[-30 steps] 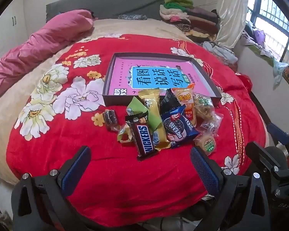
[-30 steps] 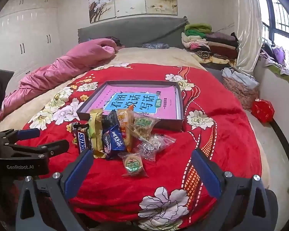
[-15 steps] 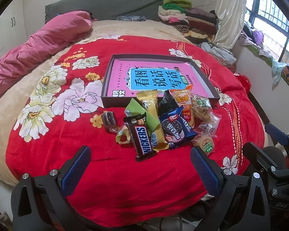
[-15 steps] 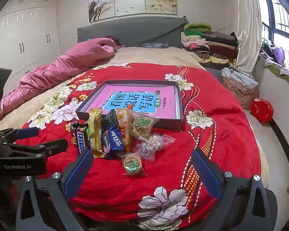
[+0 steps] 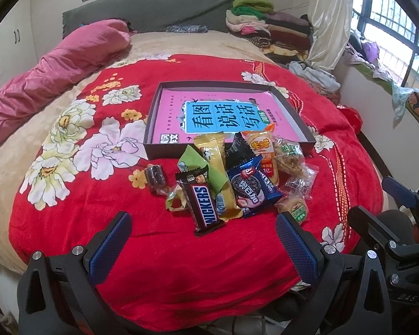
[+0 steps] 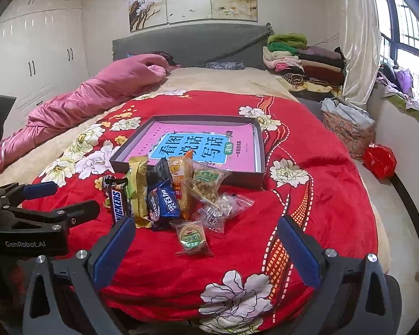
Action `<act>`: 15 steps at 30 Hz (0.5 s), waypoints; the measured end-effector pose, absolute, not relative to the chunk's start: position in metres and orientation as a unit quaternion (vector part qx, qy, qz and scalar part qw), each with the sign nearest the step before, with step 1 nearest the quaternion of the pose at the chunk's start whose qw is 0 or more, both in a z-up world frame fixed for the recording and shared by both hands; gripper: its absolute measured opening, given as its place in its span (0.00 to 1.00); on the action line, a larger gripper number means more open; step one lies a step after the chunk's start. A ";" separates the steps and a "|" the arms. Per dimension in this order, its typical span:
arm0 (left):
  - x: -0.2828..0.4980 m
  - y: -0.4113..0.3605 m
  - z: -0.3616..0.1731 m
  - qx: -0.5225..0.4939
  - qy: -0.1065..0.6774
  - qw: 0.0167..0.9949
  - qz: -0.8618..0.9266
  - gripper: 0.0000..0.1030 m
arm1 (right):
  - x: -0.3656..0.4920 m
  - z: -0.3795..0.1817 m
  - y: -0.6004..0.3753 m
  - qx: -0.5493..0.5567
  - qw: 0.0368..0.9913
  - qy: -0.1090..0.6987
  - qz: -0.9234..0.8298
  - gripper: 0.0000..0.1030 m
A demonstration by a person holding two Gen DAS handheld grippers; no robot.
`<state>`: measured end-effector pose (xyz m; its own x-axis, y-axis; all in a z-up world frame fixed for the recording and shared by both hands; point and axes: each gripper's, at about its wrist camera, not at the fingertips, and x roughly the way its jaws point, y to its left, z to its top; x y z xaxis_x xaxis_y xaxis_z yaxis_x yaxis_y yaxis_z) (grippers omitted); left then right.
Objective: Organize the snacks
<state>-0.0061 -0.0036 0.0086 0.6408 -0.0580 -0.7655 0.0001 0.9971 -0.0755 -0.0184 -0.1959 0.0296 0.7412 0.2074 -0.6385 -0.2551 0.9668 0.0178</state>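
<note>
A pile of snacks lies on the red floral blanket (image 5: pixel 69 223) in front of a dark shallow box (image 5: pixel 153 150) with a pink book (image 5: pixel 223 111) inside. The pile holds a Snickers bar (image 5: pixel 202 205), a blue Oreo pack (image 5: pixel 251 189), a gold wrapper (image 5: pixel 212 150), an orange pack (image 5: pixel 261 148) and a round green-label cookie (image 5: pixel 296 209). My left gripper (image 5: pixel 204 237) is open and empty, just short of the pile. My right gripper (image 6: pixel 206 245) is open and empty, near the green-label cookie (image 6: pixel 191 236); the box (image 6: pixel 259 173) and the Snickers bar (image 6: pixel 118 202) lie beyond.
A pink quilt (image 5: pixel 69 61) lies at the bed's left. Folded clothes (image 6: pixel 301 61) are stacked at the head right. A red bag (image 6: pixel 380 159) sits on the floor by the right wall. The left gripper's body (image 6: pixel 36 217) shows at the left of the right wrist view.
Both grippers have moved slightly forward towards the snack pile. The snacks and the box have not moved.
</note>
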 end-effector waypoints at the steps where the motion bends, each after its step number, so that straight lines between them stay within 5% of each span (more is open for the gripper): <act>1: -0.006 -0.003 0.009 -0.035 0.424 0.905 -0.016 0.99 | -0.019 0.030 -0.196 -0.036 0.932 0.338 0.124 0.99; 15: -0.004 -0.003 0.007 -0.035 0.426 0.904 -0.019 0.99 | -0.018 0.029 -0.195 -0.036 0.931 0.340 0.125 0.99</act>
